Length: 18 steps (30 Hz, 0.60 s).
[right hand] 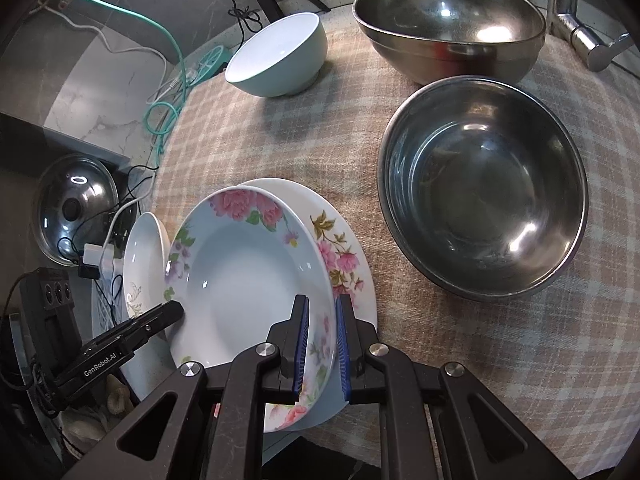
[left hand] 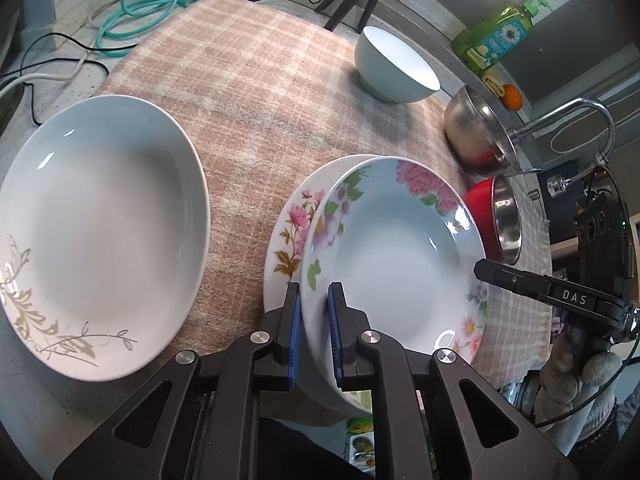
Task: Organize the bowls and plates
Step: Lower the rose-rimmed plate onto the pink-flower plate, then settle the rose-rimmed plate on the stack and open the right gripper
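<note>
Left gripper point(left hand: 314, 332) jaws narrow, pads pinching the near rim of the floral deep plate point(left hand: 396, 248). Right gripper point(right hand: 322, 340) likewise clamped on its opposite rim. Plate sits tilted above a flat floral plate point(right hand: 344, 256); pale bowl point(right hand: 280, 56) beyond.

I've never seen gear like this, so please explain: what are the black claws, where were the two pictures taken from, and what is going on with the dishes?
A person holds two hand-held clamps, each carrying a camera that looks along its fingers. The left gripper and right gripper both pinch opposite rims of one flowered deep plate, above a flatter flowered plate. On the checked cloth also stand a white plate, a pale green bowl and two steel bowls.
</note>
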Motion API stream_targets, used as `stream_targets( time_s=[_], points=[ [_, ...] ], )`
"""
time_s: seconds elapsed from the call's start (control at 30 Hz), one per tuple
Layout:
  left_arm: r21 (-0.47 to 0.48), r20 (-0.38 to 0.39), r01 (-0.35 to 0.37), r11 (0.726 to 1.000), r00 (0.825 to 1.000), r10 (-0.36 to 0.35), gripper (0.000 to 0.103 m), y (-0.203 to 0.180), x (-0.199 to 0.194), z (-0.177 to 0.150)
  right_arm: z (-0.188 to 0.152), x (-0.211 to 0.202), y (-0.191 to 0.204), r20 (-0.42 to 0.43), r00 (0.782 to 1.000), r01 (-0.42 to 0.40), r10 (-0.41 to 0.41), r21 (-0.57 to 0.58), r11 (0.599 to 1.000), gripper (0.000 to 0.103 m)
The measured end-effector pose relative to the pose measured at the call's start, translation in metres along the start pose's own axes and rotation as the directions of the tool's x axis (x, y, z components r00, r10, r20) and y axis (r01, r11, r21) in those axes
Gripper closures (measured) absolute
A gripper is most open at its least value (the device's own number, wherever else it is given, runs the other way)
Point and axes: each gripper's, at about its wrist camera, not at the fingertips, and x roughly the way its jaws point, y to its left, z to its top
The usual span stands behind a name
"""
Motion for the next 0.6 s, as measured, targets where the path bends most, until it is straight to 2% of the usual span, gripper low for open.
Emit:
stream_targets(
  time_s=[0.6],
  points=[
    [0.012,-0.007,-0.033,0.999,0.999,0.033,0.092,-0.002,0.006,0.002,0.0,0.011,-0.001,-0.025,1.0,0.0,0.0,-0.012,1.0,0.09]
  ],
)
